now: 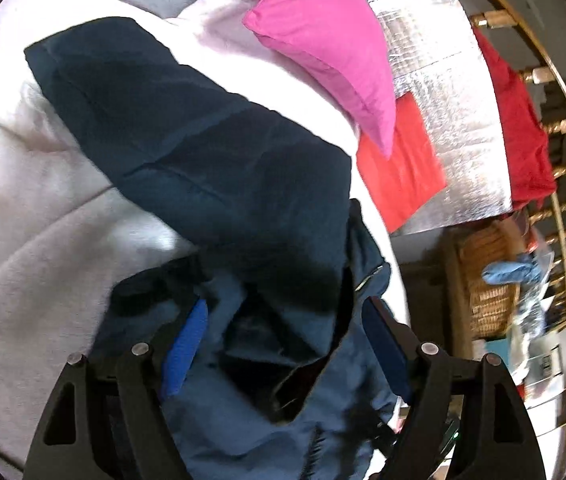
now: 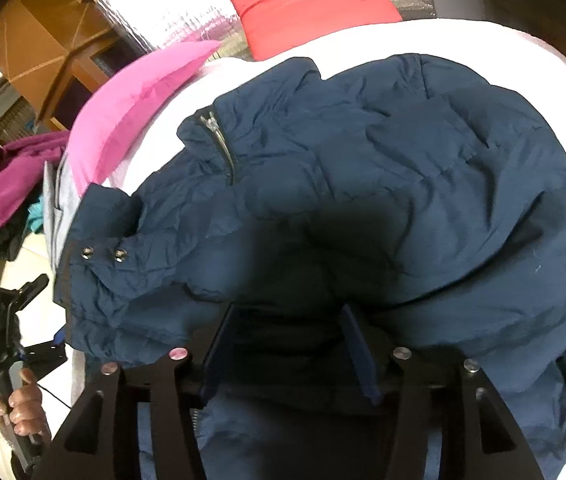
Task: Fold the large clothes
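Left tongs (image 1: pixel 283 332) at bottom centre, jaws spread wide, navy jacket (image 1: pixel 219 184) bunched between them, no grip visible; right tongs (image 2: pixel 283 336) at bottom centre, also parted over the jacket (image 2: pixel 383 184), not clamped; jacket lies on the white bed (image 1: pixel 35 208); pink pillow (image 1: pixel 323 44) upper centre; red cushion (image 2: pixel 311 4) at top.

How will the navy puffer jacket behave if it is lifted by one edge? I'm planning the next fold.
The navy puffer jacket will probably sag and drape: it lies crumpled on the white bedding. Its smooth shell may slip between the fingers. The padding looks bulky, so folds will likely spring open.
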### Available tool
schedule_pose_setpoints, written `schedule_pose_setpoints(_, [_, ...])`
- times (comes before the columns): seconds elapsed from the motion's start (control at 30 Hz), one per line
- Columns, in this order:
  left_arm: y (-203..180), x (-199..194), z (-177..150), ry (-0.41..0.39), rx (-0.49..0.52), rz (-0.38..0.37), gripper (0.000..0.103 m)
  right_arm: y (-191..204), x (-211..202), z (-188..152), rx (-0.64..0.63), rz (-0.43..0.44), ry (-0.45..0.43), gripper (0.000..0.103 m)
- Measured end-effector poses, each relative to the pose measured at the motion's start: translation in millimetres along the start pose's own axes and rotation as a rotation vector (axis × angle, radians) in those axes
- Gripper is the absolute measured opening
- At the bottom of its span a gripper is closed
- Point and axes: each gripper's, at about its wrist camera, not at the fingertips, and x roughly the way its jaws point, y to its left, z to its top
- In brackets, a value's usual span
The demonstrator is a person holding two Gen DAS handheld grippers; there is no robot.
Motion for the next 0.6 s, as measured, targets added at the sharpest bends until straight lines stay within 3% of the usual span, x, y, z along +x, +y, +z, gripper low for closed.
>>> schedule_pose_setpoints(0.17, [-0.4,2.7,8.6,-0.068,-0.046,-0.052,0.080,7.6,-15.7,-3.4,-0.039,0.008,-0.071,0.061])
schedule_pose_setpoints(0.47, [11.3,19.0,25.1,-0.053,-0.114,-0.073,0.077,-4.0,0.5,0.4,0.008,-0.021,-0.035,0.062])
schedule_pose_setpoints(0.6, [20.8,24.7,30.0,-0.049,-0.147,-0.065,0.054,-0.2,5.2,1.6,-0.008,-0.041,-0.036,0.063])
